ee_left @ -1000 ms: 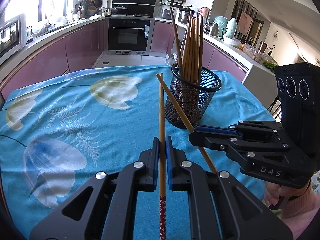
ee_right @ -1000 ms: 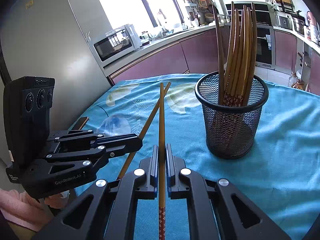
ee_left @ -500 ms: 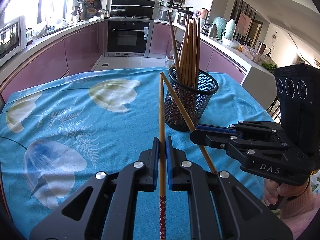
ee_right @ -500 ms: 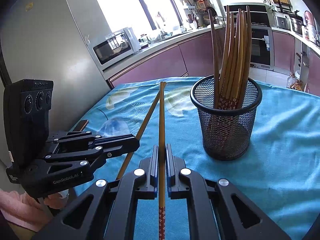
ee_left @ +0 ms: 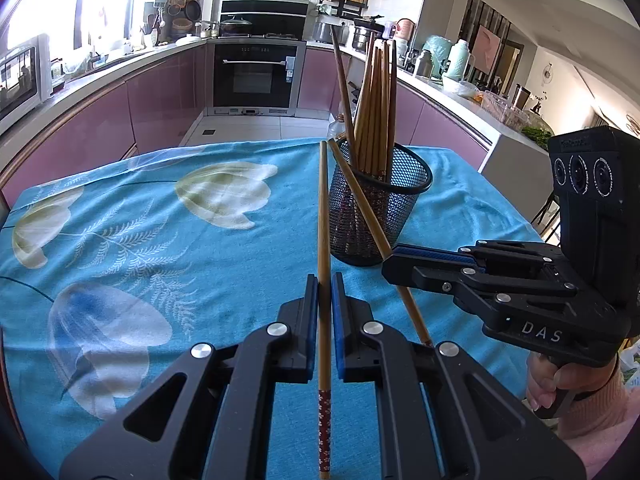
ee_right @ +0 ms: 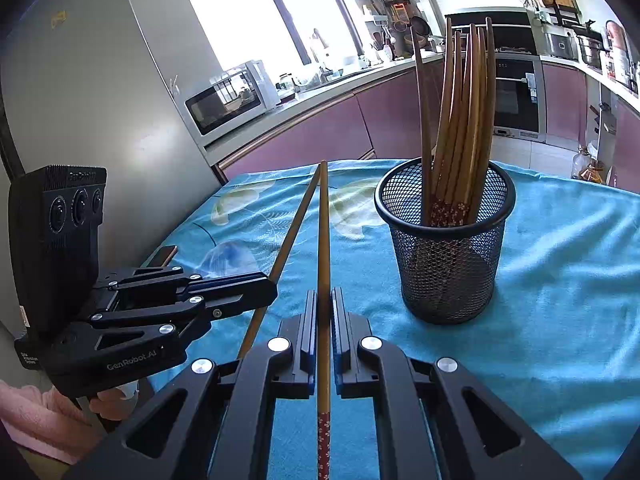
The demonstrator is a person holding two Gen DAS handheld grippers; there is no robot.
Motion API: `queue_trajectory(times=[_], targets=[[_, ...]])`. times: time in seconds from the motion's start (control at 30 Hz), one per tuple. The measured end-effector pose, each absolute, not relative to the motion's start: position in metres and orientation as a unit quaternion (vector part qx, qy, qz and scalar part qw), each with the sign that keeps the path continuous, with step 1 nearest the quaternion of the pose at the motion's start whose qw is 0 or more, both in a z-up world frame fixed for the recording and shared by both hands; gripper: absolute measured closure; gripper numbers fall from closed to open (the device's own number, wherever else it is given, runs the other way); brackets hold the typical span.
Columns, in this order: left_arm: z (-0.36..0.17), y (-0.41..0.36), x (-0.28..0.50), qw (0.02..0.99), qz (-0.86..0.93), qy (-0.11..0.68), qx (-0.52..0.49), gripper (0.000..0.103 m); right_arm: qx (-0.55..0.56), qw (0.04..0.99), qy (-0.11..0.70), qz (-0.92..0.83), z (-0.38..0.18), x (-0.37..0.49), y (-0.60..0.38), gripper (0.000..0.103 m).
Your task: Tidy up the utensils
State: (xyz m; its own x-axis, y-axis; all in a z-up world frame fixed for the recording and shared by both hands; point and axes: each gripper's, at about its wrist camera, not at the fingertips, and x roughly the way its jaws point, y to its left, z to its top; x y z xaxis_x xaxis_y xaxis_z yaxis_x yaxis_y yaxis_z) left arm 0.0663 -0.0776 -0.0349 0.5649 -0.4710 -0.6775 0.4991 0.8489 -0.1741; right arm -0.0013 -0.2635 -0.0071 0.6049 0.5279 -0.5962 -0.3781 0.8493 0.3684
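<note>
My left gripper [ee_left: 324, 282] is shut on a wooden chopstick [ee_left: 323, 216] that points forward, tip up, over the table. My right gripper [ee_right: 324, 298] is shut on a second chopstick [ee_right: 323, 232] the same way. Each gripper shows in the other's view: the right one [ee_left: 394, 256] at the right with its chopstick [ee_left: 360, 204] slanting toward the holder, the left one [ee_right: 268, 286] at the left. A black mesh holder [ee_left: 378, 208] with several upright chopsticks stands ahead on the cloth, also in the right wrist view [ee_right: 448, 248].
The table carries a blue flowered cloth [ee_left: 140, 220]. A phone [ee_right: 162, 255] lies near the table's left edge. A grey fridge [ee_right: 112, 92] stands to the left. Kitchen counters and an oven [ee_left: 256, 76] lie beyond the table.
Both grippers have risen and tilted with their chopsticks; the holder now sits lower and a little farther in both views. Both grips are unchanged.
</note>
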Motion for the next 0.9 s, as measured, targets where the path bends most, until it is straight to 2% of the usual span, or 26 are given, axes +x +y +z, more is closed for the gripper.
queue_trajectory(times=[0.9], targets=[[-0.0285, -0.0821, 0.0628, 0.886, -0.28, 0.37, 0.021, 0.095, 0.111, 0.893, 0.356, 0.251, -0.0039, 0.0012, -0.2632, 0.097]])
